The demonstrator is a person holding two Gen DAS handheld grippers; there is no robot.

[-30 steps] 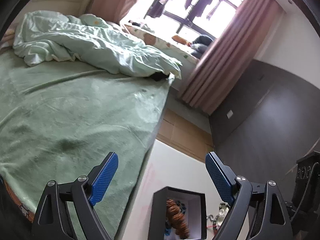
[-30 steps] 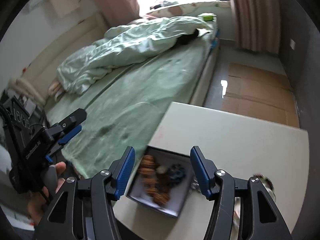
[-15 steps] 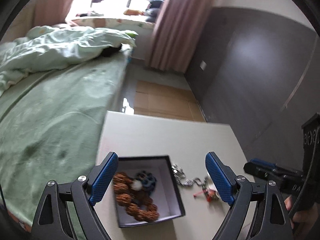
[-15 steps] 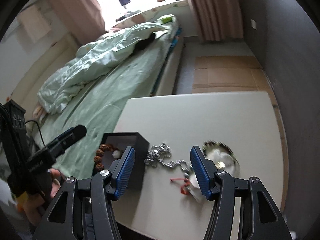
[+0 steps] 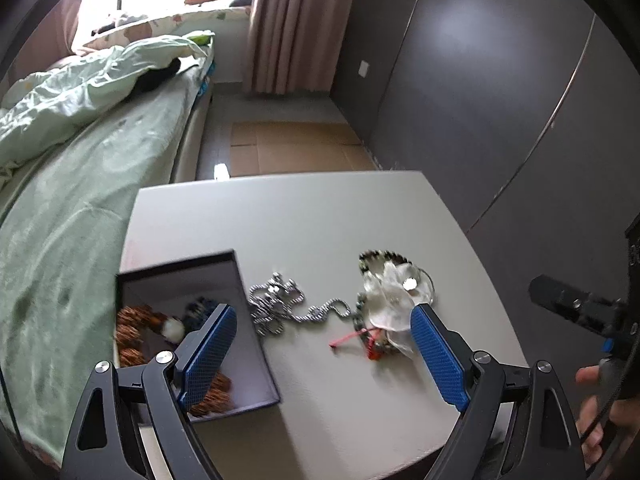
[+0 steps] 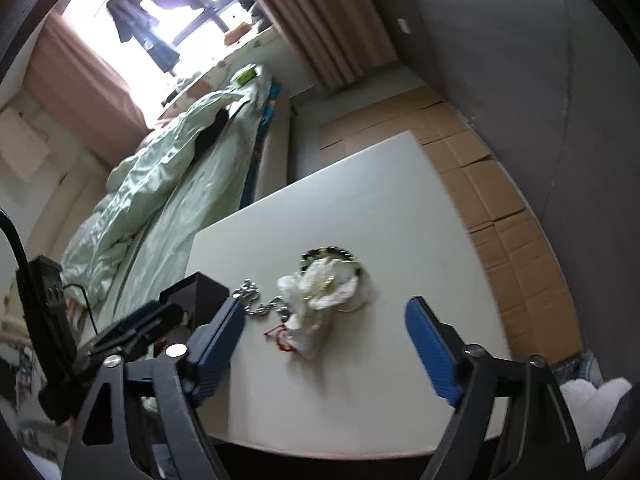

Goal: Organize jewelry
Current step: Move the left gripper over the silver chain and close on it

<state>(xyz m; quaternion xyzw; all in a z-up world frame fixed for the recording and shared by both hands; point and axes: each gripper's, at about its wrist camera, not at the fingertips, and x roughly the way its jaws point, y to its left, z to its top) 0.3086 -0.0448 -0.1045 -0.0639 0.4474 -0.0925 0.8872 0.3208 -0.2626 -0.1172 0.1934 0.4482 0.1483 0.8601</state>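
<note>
A black open box point(image 5: 256, 364) sits at the white table's left, holding brown bead bracelets point(image 5: 132, 324) and a blue piece. Right of it lie a silver chain point(image 5: 280, 300), a dark bead bracelet point(image 5: 380, 258) with a white translucent pouch point(image 5: 390, 298), and a red cord point(image 5: 348, 338). My left gripper point(image 5: 324, 344) is open and empty, hovering above the box's right edge and the chain. My right gripper point(image 6: 324, 340) is open and empty, above the pouch point(image 6: 320, 292) and chain point(image 6: 260, 304); the box point(image 6: 200, 292) shows at its left.
A bed with green bedding point(image 5: 80, 168) runs along the table's left side. A dark wardrobe wall point(image 5: 500, 100) stands to the right. Flattened cardboard point(image 6: 480, 184) covers the floor beyond the table point(image 5: 320, 224). The other hand-held unit point(image 5: 580, 308) is at the right edge.
Both cameras swung right and down from the bed toward the table. The jewelry now lies between each gripper's open fingers; the right gripper's fingers have spread wider.
</note>
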